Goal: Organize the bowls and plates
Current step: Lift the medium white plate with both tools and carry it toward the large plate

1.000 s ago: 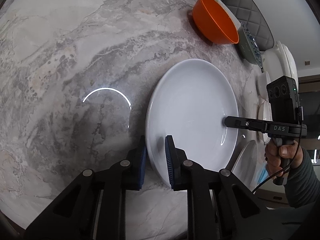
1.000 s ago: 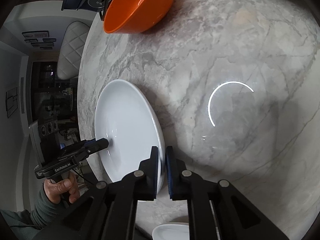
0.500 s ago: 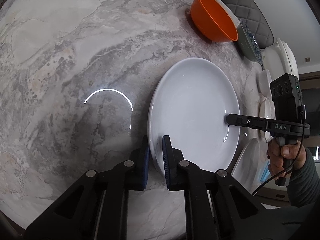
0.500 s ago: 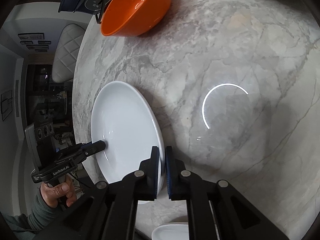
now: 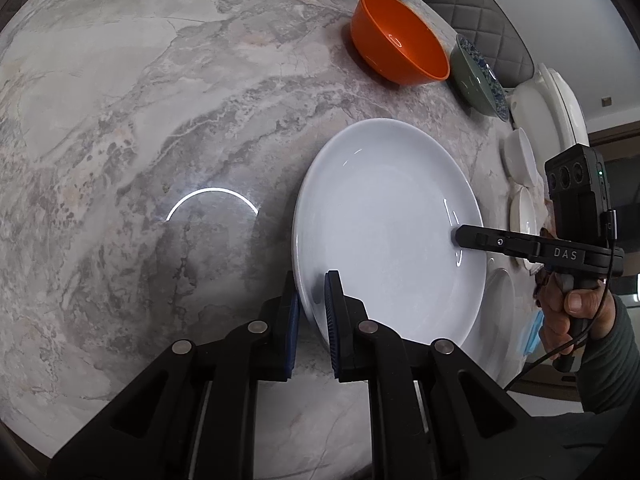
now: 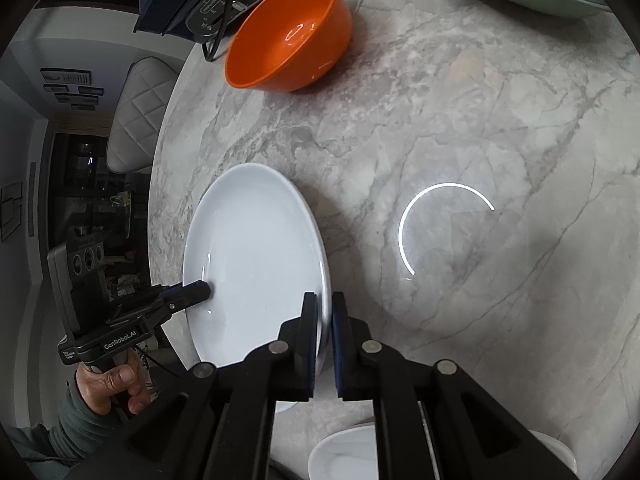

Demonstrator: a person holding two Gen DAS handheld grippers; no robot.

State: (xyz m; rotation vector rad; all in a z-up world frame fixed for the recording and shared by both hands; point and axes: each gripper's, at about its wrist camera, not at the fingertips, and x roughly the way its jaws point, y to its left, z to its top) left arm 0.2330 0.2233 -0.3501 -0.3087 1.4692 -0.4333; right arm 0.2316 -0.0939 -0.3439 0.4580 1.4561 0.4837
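A large white plate (image 5: 384, 236) sits over the grey marble table (image 5: 160, 120), gripped at two opposite points of its rim. The left gripper (image 5: 312, 316) straddles the near rim in the left wrist view, one blue-padded finger under the plate's edge and the other on its upper face; the fingers look closed onto the rim, though a thin gap may remain. The right gripper (image 6: 324, 320) pinches the opposite rim, its two fingers pressed tight on either side of the edge. Whether the plate rests on the marble or is lifted just clear of it cannot be told. Beyond the plate stands an orange bowl (image 5: 398, 40), and just beside that a green bowl with blue pattern (image 5: 478, 78). Several small white dishes (image 5: 520, 156) line the table edge near the right hand (image 5: 568, 312).
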